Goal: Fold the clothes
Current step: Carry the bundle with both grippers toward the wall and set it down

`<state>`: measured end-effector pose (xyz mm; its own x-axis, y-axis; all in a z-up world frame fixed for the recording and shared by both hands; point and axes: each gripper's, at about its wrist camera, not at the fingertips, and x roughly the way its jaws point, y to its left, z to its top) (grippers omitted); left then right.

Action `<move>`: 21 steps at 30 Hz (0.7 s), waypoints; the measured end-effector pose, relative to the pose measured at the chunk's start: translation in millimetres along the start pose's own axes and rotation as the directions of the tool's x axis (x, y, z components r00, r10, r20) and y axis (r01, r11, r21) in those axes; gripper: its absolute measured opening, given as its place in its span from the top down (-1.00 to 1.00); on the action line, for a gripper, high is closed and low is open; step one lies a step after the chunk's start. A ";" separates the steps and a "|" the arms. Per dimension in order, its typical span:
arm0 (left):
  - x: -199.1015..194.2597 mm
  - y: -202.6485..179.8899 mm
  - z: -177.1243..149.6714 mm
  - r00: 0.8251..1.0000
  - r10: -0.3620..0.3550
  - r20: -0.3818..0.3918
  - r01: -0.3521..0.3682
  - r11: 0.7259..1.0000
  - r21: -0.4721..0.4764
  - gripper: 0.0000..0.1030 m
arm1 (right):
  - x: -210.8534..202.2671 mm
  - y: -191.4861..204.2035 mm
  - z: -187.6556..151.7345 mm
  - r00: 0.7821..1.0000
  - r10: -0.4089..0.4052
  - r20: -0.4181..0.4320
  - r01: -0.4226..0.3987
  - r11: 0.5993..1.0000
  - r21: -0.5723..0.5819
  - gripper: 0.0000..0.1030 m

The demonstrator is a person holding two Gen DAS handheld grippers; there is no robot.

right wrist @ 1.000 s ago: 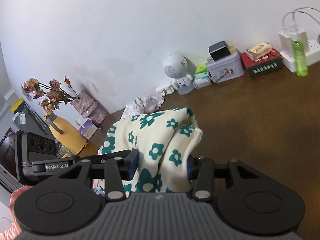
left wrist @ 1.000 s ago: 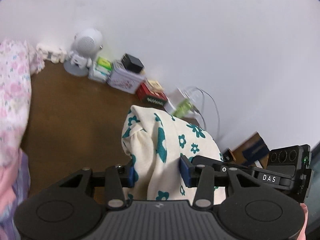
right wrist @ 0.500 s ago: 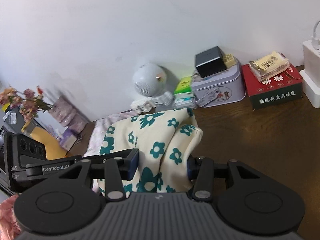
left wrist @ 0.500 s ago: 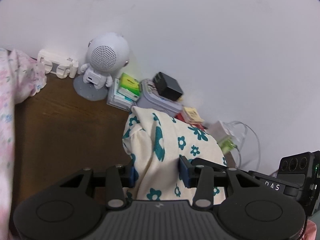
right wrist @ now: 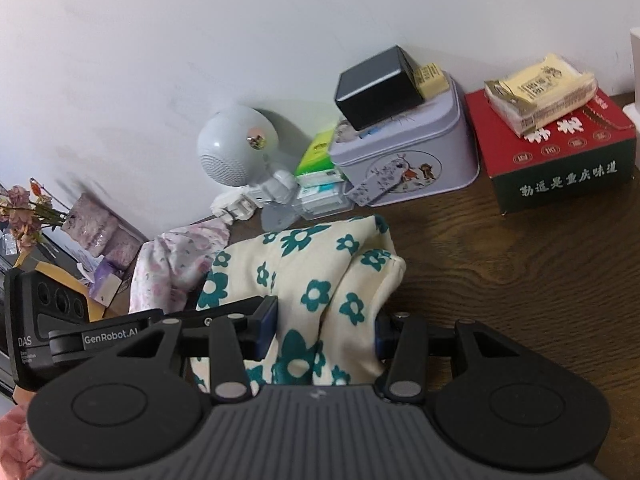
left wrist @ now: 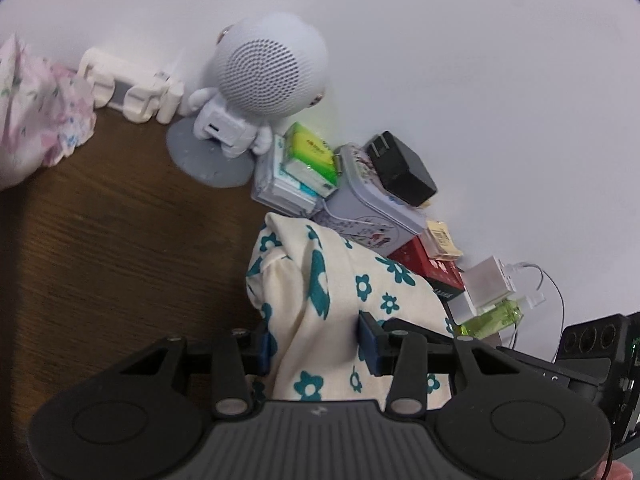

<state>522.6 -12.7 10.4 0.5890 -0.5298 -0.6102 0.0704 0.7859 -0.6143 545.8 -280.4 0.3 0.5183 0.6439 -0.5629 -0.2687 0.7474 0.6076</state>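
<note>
Left wrist view: your left gripper (left wrist: 318,342) is clamped on a bunched fold of the cream garment with teal flowers (left wrist: 340,288); blue pads press it from both sides, jaws partly closed.
Right wrist view: your right gripper (right wrist: 326,330) grips another bunch of the same garment (right wrist: 316,280), jaws likewise part-way in with cloth filling the gap.
Garment position: held up off the brown wooden table (left wrist: 112,248) between your two grippers, near edge of the scene; the far fold points toward the clutter at the wall. How much of it hangs below I can't tell, your grippers hide it.
Other gripper: in the left view you see the right unit's camera block at the right edge; in the right view the left unit sits at the left edge.
Far clutter, against the white wall: white robot-shaped speaker (left wrist: 260,84) on a grey round base, stack of small boxes with a green one on top (left wrist: 308,160), lavender tin (right wrist: 404,152) with a black charger (right wrist: 376,86) on it, red box (right wrist: 560,152) with a yellow packet on top.
Far right: white power strip and a green bottle (left wrist: 490,318), just beside the red box.
Left side: pink floral cloth (left wrist: 36,108) lying on the table, well apart from your garment in the left view.
Far left, right view: dried flowers (right wrist: 24,212) in a vase.
</note>
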 end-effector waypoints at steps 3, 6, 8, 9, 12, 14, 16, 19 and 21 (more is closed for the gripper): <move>1.8 1.6 -0.1 1.000 -0.001 0.007 0.001 1.000 0.000 0.21 | 1.8 -3.7 0.3 1.000 0.007 0.001 -0.007 1.000 0.004 0.15; 2.3 3.2 -0.6 1.000 -0.005 0.013 0.005 1.000 0.002 0.21 | 2.5 -4.0 0.3 1.000 0.007 0.000 -0.007 1.000 0.001 0.12; 2.2 4.6 -1.0 1.000 -0.009 0.016 0.010 1.000 -0.005 0.20 | 3.1 -2.5 0.2 1.000 -0.002 0.000 0.002 1.000 -0.005 0.06; 2.1 4.9 -0.7 1.000 -0.009 0.016 0.010 1.000 -0.009 0.16 | 2.8 -0.3 -0.3 1.000 -0.015 0.004 0.015 1.000 -0.015 -0.05; -2.1 3.0 -0.2 0.999 0.014 0.030 -0.014 1.000 0.008 -0.16 | -1.8 7.3 -2.1 0.998 -0.058 0.027 0.059 0.997 -0.052 -0.49; -7.4 1.2 0.0 0.998 0.041 0.049 -0.042 0.999 0.029 -0.34 | -9.6 12.6 -3.8 0.995 -0.076 0.061 0.081 0.993 -0.085 -0.70; -16.1 0.6 0.3 0.994 0.072 0.087 -0.077 0.996 0.050 -0.40 | -20.6 17.3 -6.3 0.990 -0.088 0.108 0.101 0.988 -0.118 -0.82; -33.4 -0.3 0.2 0.982 0.079 0.171 -0.091 0.994 0.066 -0.39 | -36.6 24.0 -9.2 0.974 -0.121 0.190 0.151 0.977 -0.153 -0.82; -41.8 -5.4 -0.9 0.972 0.079 0.222 -0.101 0.991 0.091 -0.33 | -45.1 33.1 -12.8 0.959 -0.135 0.250 0.186 0.963 -0.193 -0.69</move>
<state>496.9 4.9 38.8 0.7567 -0.3819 -0.5307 0.0830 0.8612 -0.5014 503.1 -282.7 38.6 0.7359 0.4756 -0.4819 -0.3192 0.8714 0.3725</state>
